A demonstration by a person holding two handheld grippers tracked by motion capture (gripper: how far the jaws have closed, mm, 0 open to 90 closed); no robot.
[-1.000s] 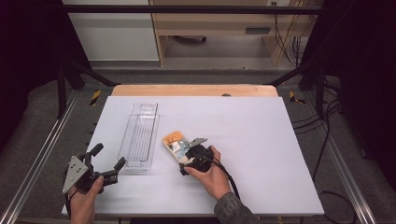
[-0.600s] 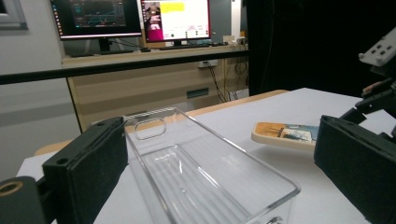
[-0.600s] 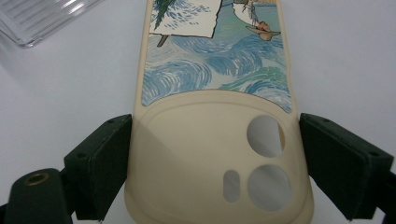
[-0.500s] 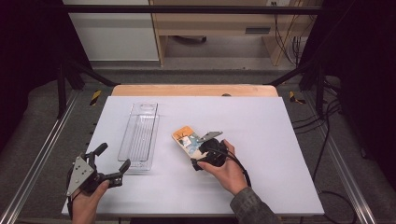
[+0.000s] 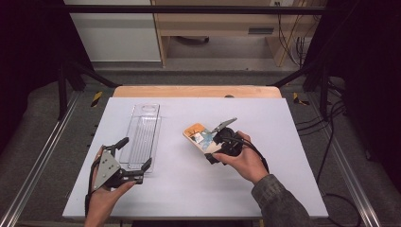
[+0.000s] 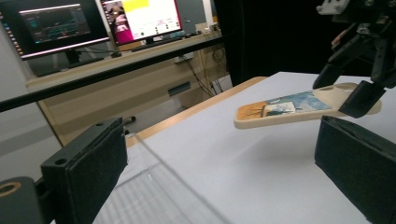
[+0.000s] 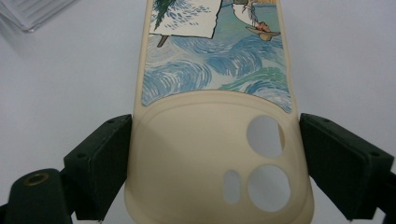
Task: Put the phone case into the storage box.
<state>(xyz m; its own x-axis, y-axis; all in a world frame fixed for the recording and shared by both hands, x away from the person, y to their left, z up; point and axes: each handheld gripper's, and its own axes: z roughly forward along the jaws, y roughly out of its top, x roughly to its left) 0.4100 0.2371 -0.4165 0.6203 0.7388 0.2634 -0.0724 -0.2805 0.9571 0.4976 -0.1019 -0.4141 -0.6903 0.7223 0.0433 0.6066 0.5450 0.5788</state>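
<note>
cream-coloured and thin, the phone case (image 7: 215,140) sits between the jaws of the right gripper (image 5: 222,142), which pinch it across its width at the camera-cutout end, one pad on each long edge; in the left gripper view the case hangs clear of the white table (image 5: 283,179), its printed end sticking out ahead of the jaws and tilted a little downward. it looks light, a moulded shell with a painted scene of blue swirls on the back, and my guess is that it flexes: an empty case has no phone inside to stiffen it, so a hard squeeze across the sides could bow it or let it pop out of the pads (the smooth rim would not help). the hold near the cutouts is on the weaker, more perforated part; a grip closer to the middle of the long edges would likely feel steadier and cut the droop of the far end. the left gripper (image 5: 124,171) is spread wide and empty, held low over the table edge nearest the person, with the clear plastic tray (image 5: 142,137) just ahead of its jaws and the case well off to its right, beyond the tray.
</note>
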